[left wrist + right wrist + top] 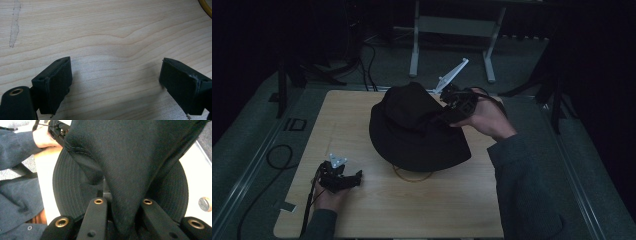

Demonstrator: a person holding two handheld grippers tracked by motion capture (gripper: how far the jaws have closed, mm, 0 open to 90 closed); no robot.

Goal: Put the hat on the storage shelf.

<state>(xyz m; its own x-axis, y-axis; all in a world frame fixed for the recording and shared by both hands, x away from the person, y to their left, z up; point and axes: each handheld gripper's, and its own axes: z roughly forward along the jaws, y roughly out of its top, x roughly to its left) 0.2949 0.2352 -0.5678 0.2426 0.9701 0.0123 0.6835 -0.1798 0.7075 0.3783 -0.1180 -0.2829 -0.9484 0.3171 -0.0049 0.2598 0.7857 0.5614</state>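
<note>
A black bucket hat (417,130) sits in the middle of the wooden table (452,210). My right gripper (447,112) comes in from the far right and is shut on a fold of the hat's crown. In the right gripper view the crown's cloth (130,157) is pinched between the two jaws of the right gripper (123,202), and the stitched brim (70,190) spreads below. Just above the bare wood at the near left, my left gripper (354,177) stands open. Its fingers (56,82) are wide apart around the left gripper's (115,72) empty gap.
A thin yellow ring (412,176) lies partly under the hat's near brim, and its edge (206,7) is close to the left gripper. A strip of tape (15,25) marks the wood. White stand legs (414,45) and floor cables (277,155) lie beyond the table.
</note>
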